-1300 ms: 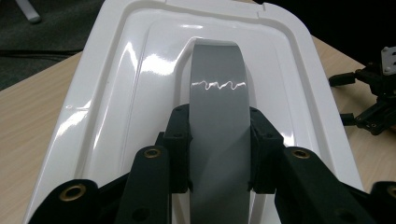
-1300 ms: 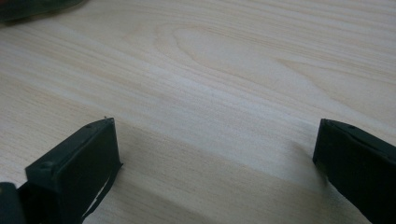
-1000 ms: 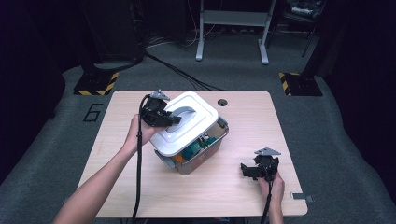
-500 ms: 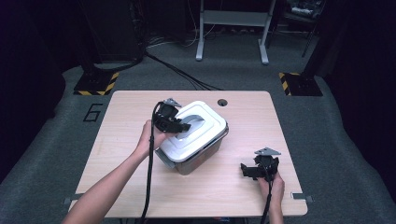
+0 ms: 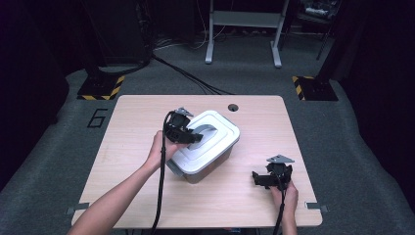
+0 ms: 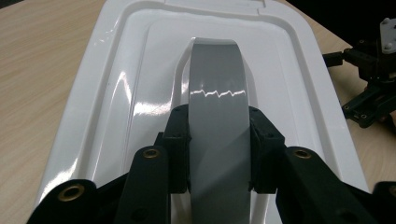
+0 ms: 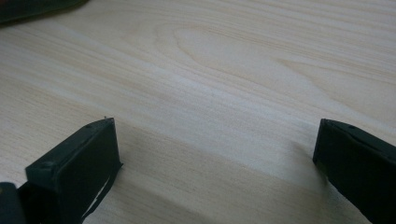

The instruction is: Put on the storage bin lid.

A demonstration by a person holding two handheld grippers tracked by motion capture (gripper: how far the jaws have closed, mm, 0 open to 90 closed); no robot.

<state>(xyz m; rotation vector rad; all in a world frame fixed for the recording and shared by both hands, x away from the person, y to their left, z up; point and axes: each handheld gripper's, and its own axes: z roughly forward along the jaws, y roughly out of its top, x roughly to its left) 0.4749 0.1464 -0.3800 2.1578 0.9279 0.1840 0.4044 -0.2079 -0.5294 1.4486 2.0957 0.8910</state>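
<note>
A grey storage box (image 5: pixel 203 169) with a white lid (image 5: pixel 215 139) stands in the middle of the wooden table (image 5: pixel 147 112). The lid lies flat on the box. My left gripper (image 5: pixel 192 137) is shut on the lid's grey handle (image 6: pixel 217 116), one pad on each side of the strap. In the left gripper view the white lid (image 6: pixel 116 93) stretches away under the handle. My right gripper (image 5: pixel 263 179) rests low over the table near its front right, jaws wide apart with bare wood (image 7: pixel 215 93) between them. The right gripper (image 6: pixel 369 79) also shows beyond the lid.
The table has a round cable hole (image 5: pixel 233 107) at its far edge. Cables (image 5: pixel 195 81) run across the grey floor behind it, beside a metal stand (image 5: pixel 244 34) and striped floor markers (image 5: pixel 100 90). Bare wood lies left and right of the box.
The left gripper has lowered the white lid from a tilted position onto the box, covering the contents. The right gripper has stayed where it was.
</note>
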